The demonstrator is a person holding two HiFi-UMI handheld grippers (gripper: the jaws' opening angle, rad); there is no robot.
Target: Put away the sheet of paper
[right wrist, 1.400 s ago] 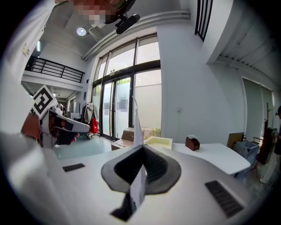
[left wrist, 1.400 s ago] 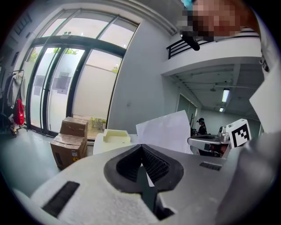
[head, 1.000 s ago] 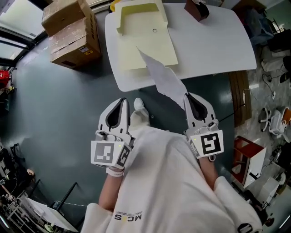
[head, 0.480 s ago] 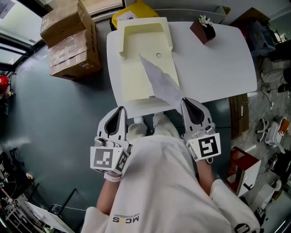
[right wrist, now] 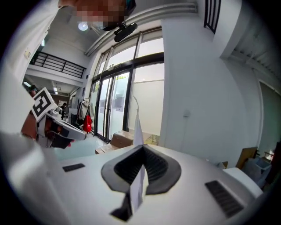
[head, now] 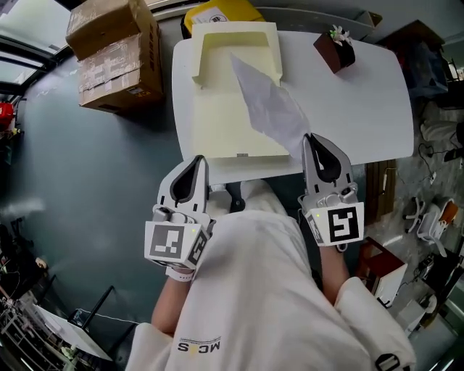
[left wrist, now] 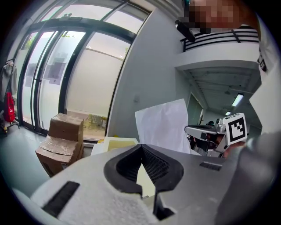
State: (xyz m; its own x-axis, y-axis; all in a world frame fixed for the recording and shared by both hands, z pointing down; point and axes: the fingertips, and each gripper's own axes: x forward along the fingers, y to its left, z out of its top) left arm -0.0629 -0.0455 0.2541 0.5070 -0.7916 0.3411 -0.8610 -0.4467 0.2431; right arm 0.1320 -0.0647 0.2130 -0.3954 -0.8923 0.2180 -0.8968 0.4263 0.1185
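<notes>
My right gripper [head: 315, 139] is shut on the near corner of a white sheet of paper [head: 272, 109]. The sheet slants up and away to the left over an open pale yellow folder [head: 217, 123] on the white table [head: 362, 101]. In the right gripper view the paper [right wrist: 137, 132] stands edge-on between the pads of the right gripper [right wrist: 142, 149]. My left gripper [head: 199, 161] hovers at the table's front edge, left of the folder, shut and holding nothing. In the left gripper view the sheet [left wrist: 164, 125] rises beyond the left gripper [left wrist: 141, 147], with the folder [left wrist: 118, 143] behind.
Stacked cardboard boxes [head: 116, 54] stand on the floor left of the table, also seen as boxes [left wrist: 61, 140]. A small brown box with a flower [head: 335, 49] sits at the table's far right. A yellow object [head: 217, 13] lies behind the table.
Both grippers have come forward to the table's front edge. The paper in the right gripper now hangs over the folder instead of short of the table.
</notes>
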